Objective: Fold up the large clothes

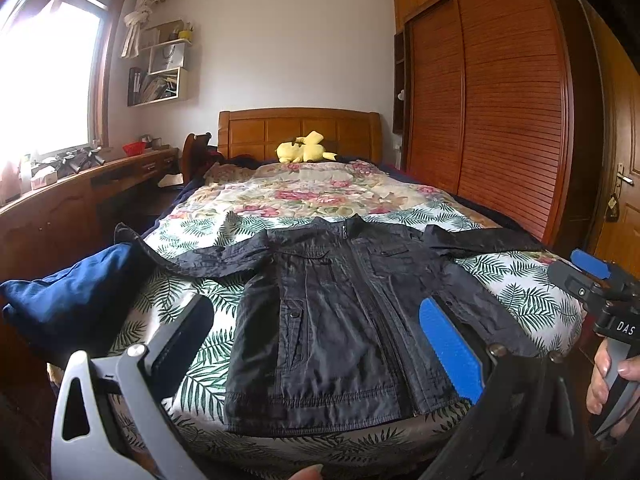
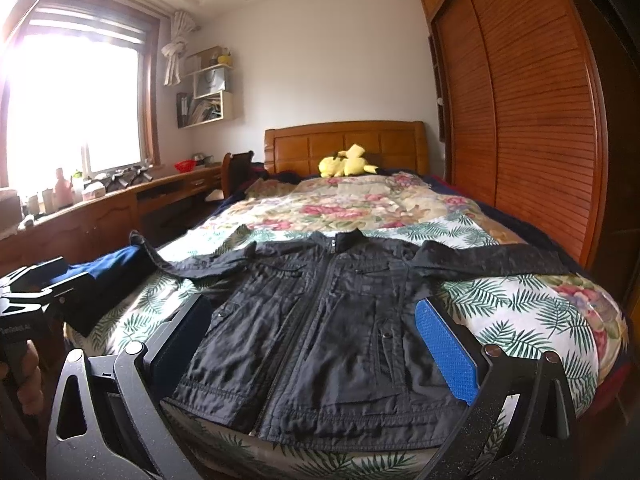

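A black zip-up jacket lies flat and face up on the foot of the bed, sleeves spread out to both sides; it also shows in the right wrist view. My left gripper is open and empty, held above the jacket's lower half near the bed's foot. My right gripper is open and empty, also above the lower half; it shows at the right edge of the left wrist view. The left gripper shows at the left edge of the right wrist view.
The bed has a leaf-and-flower bedspread. A blue cloth bundle lies by the jacket's left sleeve. A yellow plush toy sits at the headboard. A wooden wardrobe runs along the right, a desk along the left.
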Motion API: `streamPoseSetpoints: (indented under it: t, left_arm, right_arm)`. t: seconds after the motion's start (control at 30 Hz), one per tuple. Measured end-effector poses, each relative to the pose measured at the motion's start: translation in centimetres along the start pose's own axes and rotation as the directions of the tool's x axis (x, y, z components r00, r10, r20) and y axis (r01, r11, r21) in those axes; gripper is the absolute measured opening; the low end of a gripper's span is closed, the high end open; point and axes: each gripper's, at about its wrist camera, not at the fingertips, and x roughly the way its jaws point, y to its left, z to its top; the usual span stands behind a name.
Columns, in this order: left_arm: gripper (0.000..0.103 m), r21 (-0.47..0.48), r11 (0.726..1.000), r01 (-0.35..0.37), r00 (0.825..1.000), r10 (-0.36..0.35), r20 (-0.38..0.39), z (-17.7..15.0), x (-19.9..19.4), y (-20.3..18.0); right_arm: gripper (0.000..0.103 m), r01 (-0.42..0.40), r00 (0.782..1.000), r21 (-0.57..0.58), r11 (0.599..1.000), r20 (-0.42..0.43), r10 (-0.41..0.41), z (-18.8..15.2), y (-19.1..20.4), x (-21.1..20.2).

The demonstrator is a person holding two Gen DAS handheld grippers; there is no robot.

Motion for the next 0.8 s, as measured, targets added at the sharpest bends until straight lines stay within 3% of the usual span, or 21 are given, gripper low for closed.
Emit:
streamPoseSetpoints:
  t: [0.8]
  left_arm:
    - [0.103, 0.002, 1.000, -0.003, 1.000, 0.003, 0.015, 0.04, -0.41, -0.01]
  right_arm:
    - [0.103, -0.002, 1.000, 0.000, 1.000, 0.005, 0.002, 0.08, 0.07, -0.17]
